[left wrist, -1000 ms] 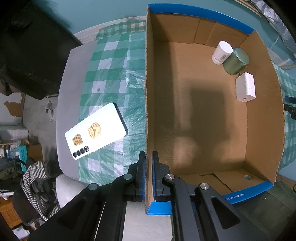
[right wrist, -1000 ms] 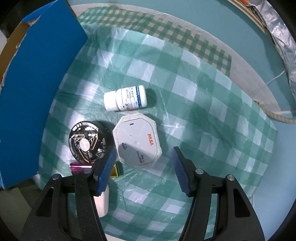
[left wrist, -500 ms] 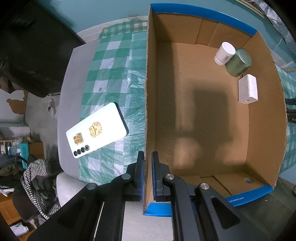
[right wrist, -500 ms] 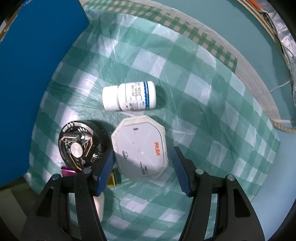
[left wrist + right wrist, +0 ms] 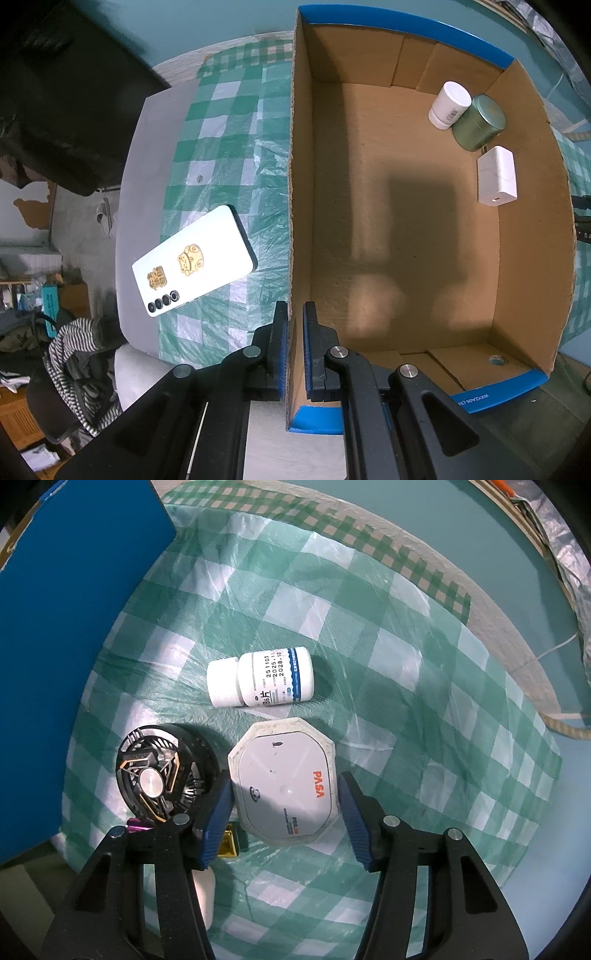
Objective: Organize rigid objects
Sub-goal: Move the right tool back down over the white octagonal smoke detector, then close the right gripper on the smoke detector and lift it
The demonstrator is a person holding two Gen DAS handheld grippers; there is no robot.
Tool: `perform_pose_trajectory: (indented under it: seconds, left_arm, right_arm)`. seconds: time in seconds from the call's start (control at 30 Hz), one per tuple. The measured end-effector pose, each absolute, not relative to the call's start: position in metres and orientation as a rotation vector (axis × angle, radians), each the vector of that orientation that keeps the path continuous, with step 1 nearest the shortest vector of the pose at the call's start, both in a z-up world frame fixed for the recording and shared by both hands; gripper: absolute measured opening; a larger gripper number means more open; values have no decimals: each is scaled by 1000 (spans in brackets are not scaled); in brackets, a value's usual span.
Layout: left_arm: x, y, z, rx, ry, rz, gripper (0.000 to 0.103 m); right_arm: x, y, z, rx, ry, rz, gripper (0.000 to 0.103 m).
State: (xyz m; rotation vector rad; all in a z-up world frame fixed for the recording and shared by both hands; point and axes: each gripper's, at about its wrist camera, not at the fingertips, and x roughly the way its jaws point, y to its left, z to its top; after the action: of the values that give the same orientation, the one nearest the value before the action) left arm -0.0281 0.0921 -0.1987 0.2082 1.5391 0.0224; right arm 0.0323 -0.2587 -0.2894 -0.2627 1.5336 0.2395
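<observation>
My left gripper [image 5: 294, 332] is shut on the left wall of the cardboard box [image 5: 295, 184], one pad on each side of it. Inside the box, at the far right, stand a white bottle [image 5: 448, 105], a green tin [image 5: 478, 122] and a white charger block [image 5: 496, 180]. In the right wrist view, my right gripper [image 5: 284, 777] points down over a grey octagonal case [image 5: 282, 782] marked PASA. Its jaws are closing with the case between them. The pads stand at the case's two sides, with a sliver of gap at the right one.
A white phone [image 5: 194, 266] lies on the checked cloth left of the box. Beside the case are a white pill bottle [image 5: 258, 681] on its side, a black round fan [image 5: 159, 775] and a small gold piece [image 5: 229, 845]. The box's blue wall [image 5: 74, 627] stands at the left.
My right gripper has come closer to the octagonal case and its jaws have narrowed around it. The left gripper and the box have stayed put.
</observation>
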Motion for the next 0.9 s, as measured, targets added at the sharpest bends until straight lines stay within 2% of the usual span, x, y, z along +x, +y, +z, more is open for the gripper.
perform_pose_trajectory:
  seconds: [0.9]
  left_arm:
    - [-24, 92, -199, 212, 1542, -9, 6]
  right_arm:
    - [23, -242, -218, -146, 1453, 245, 54]
